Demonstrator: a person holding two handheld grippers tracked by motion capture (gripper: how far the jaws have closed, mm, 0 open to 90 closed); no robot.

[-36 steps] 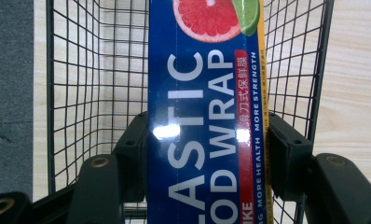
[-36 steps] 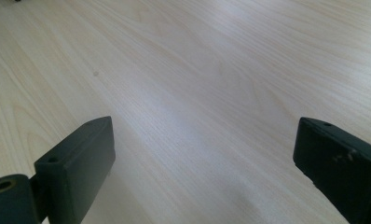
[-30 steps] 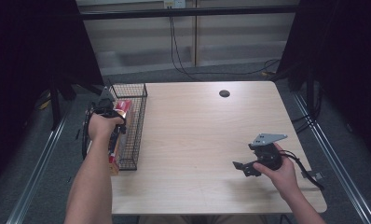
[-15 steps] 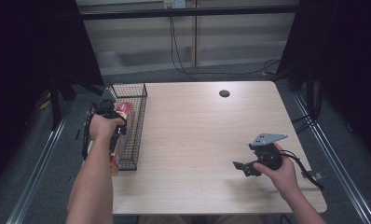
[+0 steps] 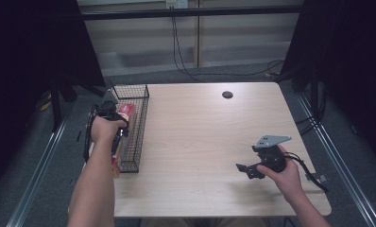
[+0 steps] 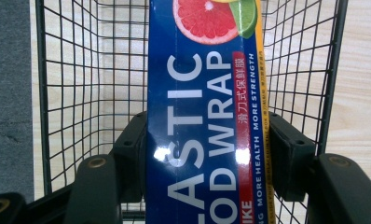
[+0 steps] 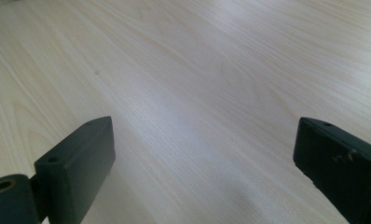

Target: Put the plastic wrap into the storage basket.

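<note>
Left gripper (image 6: 207, 140): both black pads press flat against the long sides of a blue plastic food wrap box (image 6: 204, 116), clamped on it. In the left gripper view the box runs lengthwise away from the camera, white lettering and a cut grapefruit picture on its top face, and lies inside a black wire basket (image 6: 62, 93); mesh shows on both sides of the box and beyond its far end.

High view: the left gripper (image 5: 111, 113) sits over the near-left part of the wire basket (image 5: 134, 142), held from above by the left hand (image 5: 105, 127). A red and yellow end of the box (image 5: 125, 111) shows just beside the hand, within the basket. The basket stands at the left edge of the wooden table (image 5: 200, 132), long axis running front to back.

Right gripper (image 7: 202, 154): jaws stand wide apart, nothing between them, bare wood grain below. In the high view the right gripper (image 5: 245, 169) is near the table's front right corner, held by the right hand (image 5: 285, 175), jaws pointing left, grey three-cornered plate on top, well apart from the basket.

A small dark round disc (image 5: 227, 94) lies on the far part of the table, apart from both grippers.
</note>
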